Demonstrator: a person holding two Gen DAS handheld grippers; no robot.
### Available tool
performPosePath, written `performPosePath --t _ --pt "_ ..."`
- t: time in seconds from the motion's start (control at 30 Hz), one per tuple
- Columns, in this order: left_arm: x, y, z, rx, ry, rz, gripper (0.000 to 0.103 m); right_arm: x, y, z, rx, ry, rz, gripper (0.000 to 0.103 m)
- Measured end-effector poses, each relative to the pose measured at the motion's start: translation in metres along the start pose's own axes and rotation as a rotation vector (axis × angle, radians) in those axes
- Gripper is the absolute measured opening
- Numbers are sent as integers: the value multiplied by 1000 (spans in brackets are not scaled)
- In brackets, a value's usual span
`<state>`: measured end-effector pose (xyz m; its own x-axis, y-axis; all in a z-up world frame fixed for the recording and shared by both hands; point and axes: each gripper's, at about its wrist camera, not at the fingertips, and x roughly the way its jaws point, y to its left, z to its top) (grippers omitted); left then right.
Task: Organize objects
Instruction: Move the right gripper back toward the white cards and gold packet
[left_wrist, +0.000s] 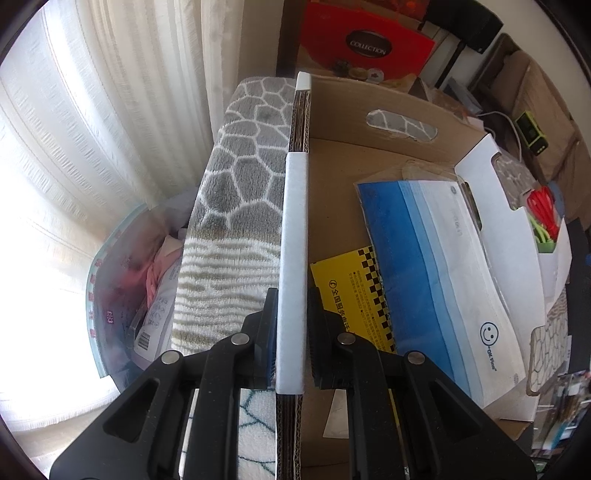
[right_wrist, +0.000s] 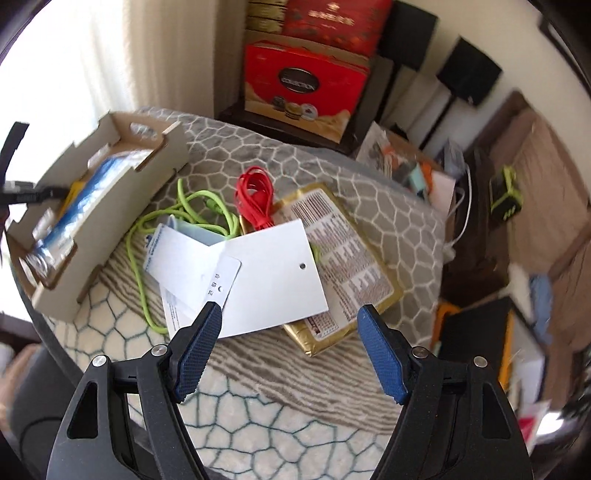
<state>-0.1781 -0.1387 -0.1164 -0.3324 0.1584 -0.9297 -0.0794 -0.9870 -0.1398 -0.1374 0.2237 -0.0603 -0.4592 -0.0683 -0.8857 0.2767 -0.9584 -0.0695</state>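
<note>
The left gripper (left_wrist: 291, 339) is clamped on the white-taped side wall of the cardboard box (left_wrist: 388, 155), which rests on the patterned blanket (right_wrist: 258, 369) near its left edge. Inside the box lie a pack of blue face masks (left_wrist: 424, 258) and a yellow card (left_wrist: 347, 295). The right gripper (right_wrist: 290, 354) hangs with jaws apart and empty over white cards (right_wrist: 273, 273), a gold packet (right_wrist: 343, 236), a green cable (right_wrist: 177, 214) and a red cable (right_wrist: 255, 192) at the blanket's middle.
</note>
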Motion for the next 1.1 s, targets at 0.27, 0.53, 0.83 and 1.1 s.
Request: performPosePath --t 0.27,0.53,0.83,1.1 --pt "-1 -3 -1 6 -2 5 12 10 -23 -26 259 -5 271 71" --pt "-1 -3 -2 8 -1 10 12 24 -26 -35 406 -71 433 63" --pt "-1 -5 -2 8 -1 11 12 40 -12 -38 446 -86 490 46" --pt "-1 -5 -1 8 -1 12 12 23 -1 -31 431 -157 444 46"
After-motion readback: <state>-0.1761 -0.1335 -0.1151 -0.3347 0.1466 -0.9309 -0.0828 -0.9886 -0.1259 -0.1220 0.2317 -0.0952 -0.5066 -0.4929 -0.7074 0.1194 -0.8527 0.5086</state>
